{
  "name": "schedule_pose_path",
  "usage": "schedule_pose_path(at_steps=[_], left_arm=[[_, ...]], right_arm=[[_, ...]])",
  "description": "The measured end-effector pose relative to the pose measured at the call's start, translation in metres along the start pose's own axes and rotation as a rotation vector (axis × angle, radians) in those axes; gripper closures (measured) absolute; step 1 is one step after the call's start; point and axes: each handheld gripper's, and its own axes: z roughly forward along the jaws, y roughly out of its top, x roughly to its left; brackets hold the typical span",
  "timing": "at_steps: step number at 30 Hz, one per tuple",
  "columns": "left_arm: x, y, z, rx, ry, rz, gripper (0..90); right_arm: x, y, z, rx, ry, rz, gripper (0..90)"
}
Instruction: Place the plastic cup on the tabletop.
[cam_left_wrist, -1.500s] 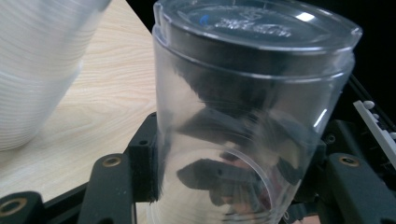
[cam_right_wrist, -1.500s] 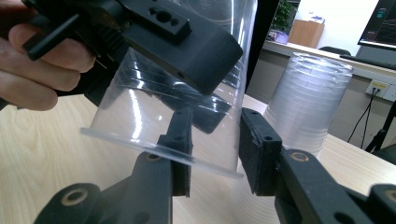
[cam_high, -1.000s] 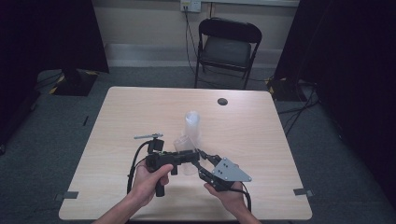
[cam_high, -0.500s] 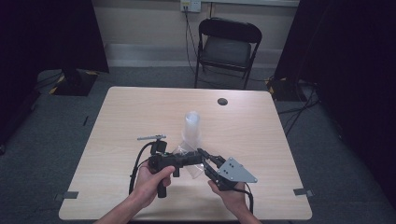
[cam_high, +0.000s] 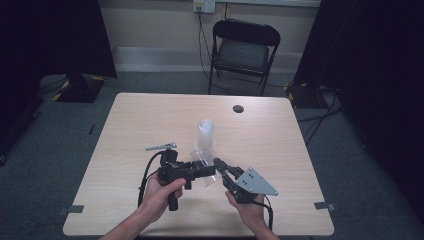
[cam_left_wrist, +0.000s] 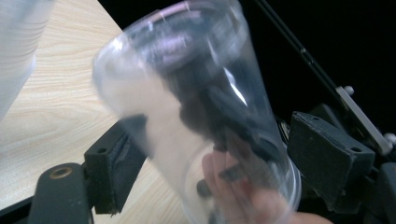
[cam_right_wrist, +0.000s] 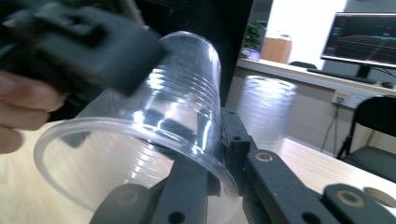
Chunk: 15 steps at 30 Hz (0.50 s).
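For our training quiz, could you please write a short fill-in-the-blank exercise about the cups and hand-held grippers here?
1. The right hand-held gripper pinches the ____ of the clear plastic cup.
2. The left hand-held gripper has its jaws ____ on either side of that cup.
3. The stack of cups stands ____ on the table.

Missing words: rim; open; upright

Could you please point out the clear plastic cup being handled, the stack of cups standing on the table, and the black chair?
clear plastic cup (cam_right_wrist: 154, 126), right gripper view, ribbed side wall.
stack of cups (cam_high: 205, 134), high view, upper wall.
black chair (cam_high: 245, 52), high view, seat.
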Motion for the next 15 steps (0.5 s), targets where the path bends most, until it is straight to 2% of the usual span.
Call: schedule_pose_path(at_steps=[5, 7, 9, 14, 15], left_arm=[[0.001, 0.000, 0.000, 0.008, 0.008, 0.014, 17.7], [0.000, 0.000, 0.000, 0.018, 0.021, 0.049, 16.9], [-0.001, 0.000, 0.000, 0.018, 0.025, 0.054, 16.1], [-0.001, 0.002, -0.004, 0.031, 0.064, 0.125, 17.4], [-0.001, 0.002, -0.004, 0.031, 0.064, 0.125, 17.4]], right_arm=[[-0.005, 0.001, -0.002, 0.010, -0.017, 0.007, 88.8], [-0.007, 0.002, -0.003, 0.018, -0.018, 0.008, 88.8], [-0.008, 0.002, -0.003, 0.017, -0.022, 0.010, 88.7], [-0.017, 0.003, -0.005, 0.034, -0.021, 0.058, 88.6], [-0.017, 0.003, -0.005, 0.034, -0.021, 0.058, 88.6]])
